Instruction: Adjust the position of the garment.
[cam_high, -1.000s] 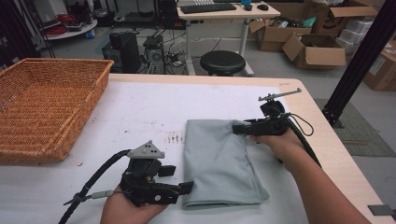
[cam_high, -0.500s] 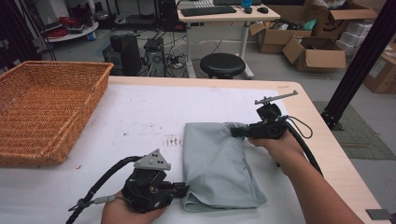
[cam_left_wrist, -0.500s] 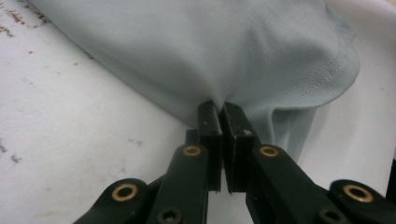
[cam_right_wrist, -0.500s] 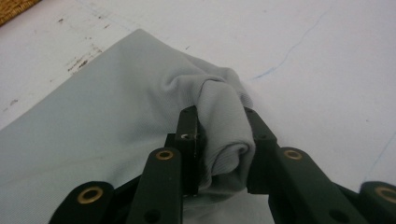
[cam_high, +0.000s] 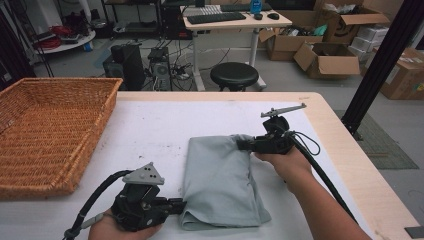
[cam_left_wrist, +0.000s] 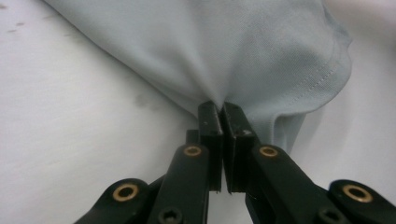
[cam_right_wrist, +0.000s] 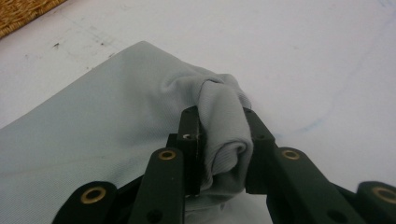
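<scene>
the left gripper (cam_high: 176, 206) sits nearest, its jaws pinched tight on the near edge of the grey cloth (cam_high: 220, 180). the cloth lies flat on the white table (cam_high: 150, 130). farther off, the right gripper (cam_high: 243, 145) squeezes a bunched far corner. a basket (cam_high: 45, 135) sits off to the left.

Lab or workshop-type workroom, not a home. Pale work table (cam_high: 150, 125) with a white mat stands on a grey floor; behind it a desk (cam_high: 235, 20) carries a keyboard (cam_high: 220, 17) and mouse, with a black round stool (cam_high: 234, 76) in front and computer towers (cam_high: 127, 62) with tangled cables on the floor. Open cardboard boxes (cam_high: 325, 57) are stacked at right beside a black metal frame post (cam_high: 385, 60); a wicker basket (cam_high: 50, 135) sits on the table's left side.
</scene>
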